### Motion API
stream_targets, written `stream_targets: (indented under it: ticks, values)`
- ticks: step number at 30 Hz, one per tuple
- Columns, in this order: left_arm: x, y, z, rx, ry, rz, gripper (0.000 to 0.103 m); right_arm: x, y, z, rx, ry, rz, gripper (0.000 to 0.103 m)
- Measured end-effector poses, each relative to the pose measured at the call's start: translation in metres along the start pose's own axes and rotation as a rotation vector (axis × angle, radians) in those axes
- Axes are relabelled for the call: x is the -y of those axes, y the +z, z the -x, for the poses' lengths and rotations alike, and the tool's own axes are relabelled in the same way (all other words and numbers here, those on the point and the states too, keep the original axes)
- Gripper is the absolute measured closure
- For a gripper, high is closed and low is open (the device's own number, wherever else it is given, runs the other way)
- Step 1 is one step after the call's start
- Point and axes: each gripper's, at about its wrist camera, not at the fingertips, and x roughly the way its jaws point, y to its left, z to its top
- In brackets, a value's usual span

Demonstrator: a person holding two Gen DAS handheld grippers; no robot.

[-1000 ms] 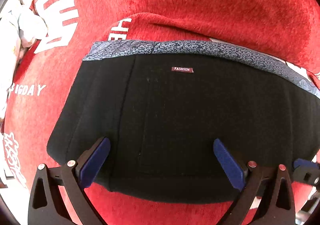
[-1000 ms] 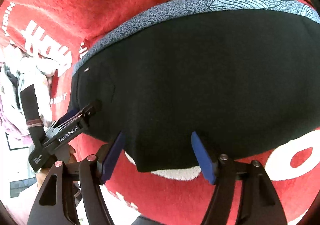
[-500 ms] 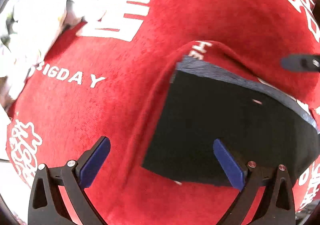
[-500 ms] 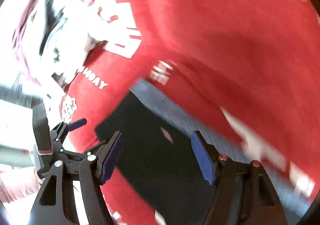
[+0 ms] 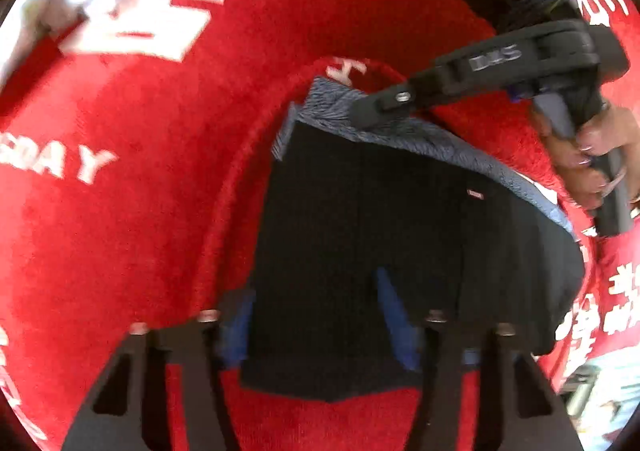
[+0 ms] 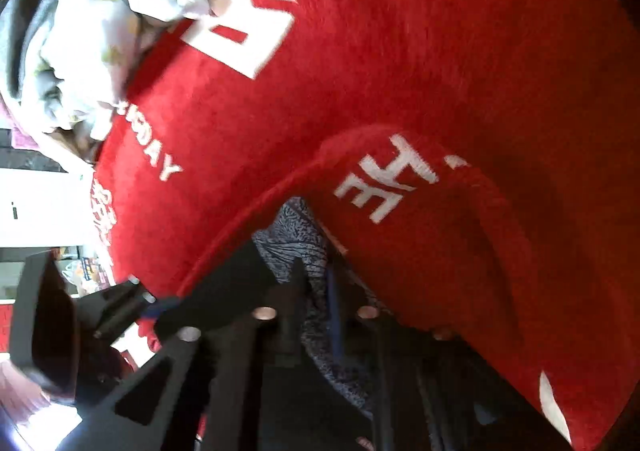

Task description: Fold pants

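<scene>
On the red printed blanket (image 5: 168, 211) lay the black pants (image 5: 380, 235), folded into a compact block, grey patterned waistband (image 5: 400, 131) farthest from the left wrist camera. A second earlier both grippers had hovered spread above the wide bundle; since then the left gripper (image 5: 316, 315) had dropped to straddle the near edge, fingers apart, and the right gripper (image 6: 316, 291) had pinched the waistband corner. That suggested another fold was starting. No containers were visible; only crumpled pale laundry (image 6: 92, 35) lay beyond.
</scene>
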Motion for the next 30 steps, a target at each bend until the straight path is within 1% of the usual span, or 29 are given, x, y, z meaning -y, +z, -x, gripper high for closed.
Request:
stream_targets:
  ticks: [2, 4, 6, 7, 8, 9, 10, 11, 13, 14, 15, 17, 18, 20, 21, 22, 24, 25, 27, 28, 29, 30]
  values:
    - [-0.002, -0.005, 0.009, 0.017, 0.019, -0.002, 0.057, -0.013, -0.003, 0.015, 0.015, 0.049, 0.032, 0.094]
    - [-0.007, -0.01, 0.011, 0.019, 0.047, 0.014, 0.057, -0.021, -0.002, 0.021, 0.011, 0.062, 0.051, 0.094]
    - [-0.016, -0.014, 0.005, 0.01, 0.1, 0.037, 0.057, -0.024, 0.001, 0.012, -0.001, 0.036, 0.057, 0.094]
    - [-0.021, -0.016, 0.001, 0.001, 0.12, 0.061, 0.055, -0.023, 0.002, 0.007, -0.004, 0.015, 0.057, 0.094]
    - [-0.025, -0.019, 0.001, 0.001, 0.129, 0.084, 0.043, -0.021, 0.004, -0.004, -0.01, -0.022, 0.049, 0.094]
    - [-0.027, -0.019, 0.002, 0.008, 0.16, 0.111, 0.035, -0.019, 0.005, -0.015, -0.018, -0.058, 0.035, 0.093]
    - [-0.028, -0.02, 0.003, 0.014, 0.19, 0.126, 0.023, -0.015, 0.005, -0.024, -0.011, -0.074, 0.005, 0.091]
    - [-0.027, -0.021, 0.008, 0.026, 0.205, 0.135, 0.023, -0.011, 0.005, -0.024, 0.03, -0.059, -0.046, 0.088]
    - [-0.025, -0.022, 0.015, 0.034, 0.208, 0.139, 0.023, -0.007, 0.001, -0.015, 0.07, -0.051, -0.14, 0.08]
    - [-0.021, -0.023, 0.02, 0.036, 0.218, 0.135, 0.023, -0.007, -0.004, -0.009, 0.079, -0.059, -0.154, 0.073]
    - [-0.016, -0.023, 0.024, 0.04, 0.227, 0.125, 0.023, -0.008, -0.009, -0.001, 0.089, -0.07, -0.156, 0.07]
    - [0.002, -0.022, 0.037, 0.057, 0.231, 0.094, 0.023, -0.01, -0.027, 0.022, 0.125, -0.101, -0.154, 0.069]
    - [0.007, -0.021, 0.041, 0.06, 0.228, 0.083, 0.023, -0.009, -0.038, 0.035, 0.143, -0.109, -0.162, 0.065]
    - [0.022, -0.021, 0.044, 0.05, 0.208, 0.068, 0.023, 0.0, -0.07, 0.059, 0.171, -0.11, -0.213, 0.059]
    - [0.031, -0.02, 0.045, 0.041, 0.198, 0.062, 0.023, 0.006, -0.09, 0.07, 0.179, -0.096, -0.247, 0.057]
    - [0.043, -0.023, 0.044, 0.029, 0.187, 0.051, 0.023, 0.009, -0.102, 0.076, 0.181, -0.091, -0.267, 0.057]
    - [0.059, -0.024, 0.039, 0.006, 0.175, 0.032, 0.023, 0.019, -0.137, 0.09, 0.18, -0.083, -0.326, 0.057]
    - [0.07, -0.027, 0.037, -0.012, 0.172, 0.02, 0.023, 0.024, -0.16, 0.095, 0.177, -0.072, -0.363, 0.057]
    - [0.094, -0.028, 0.026, -0.068, 0.172, -0.002, 0.023, 0.03, -0.193, 0.102, 0.178, -0.057, -0.409, 0.056]
    - [0.106, -0.033, 0.026, -0.084, 0.17, -0.009, 0.021, 0.033, -0.217, 0.106, 0.183, -0.052, -0.443, 0.054]
    - [0.12, -0.04, 0.028, -0.091, 0.162, -0.017, 0.006, 0.035, -0.233, 0.11, 0.186, -0.052, -0.467, 0.049]
    - [0.131, -0.045, 0.029, -0.092, 0.16, -0.025, 0.0, 0.038, -0.255, 0.115, 0.193, -0.053, -0.501, 0.045]
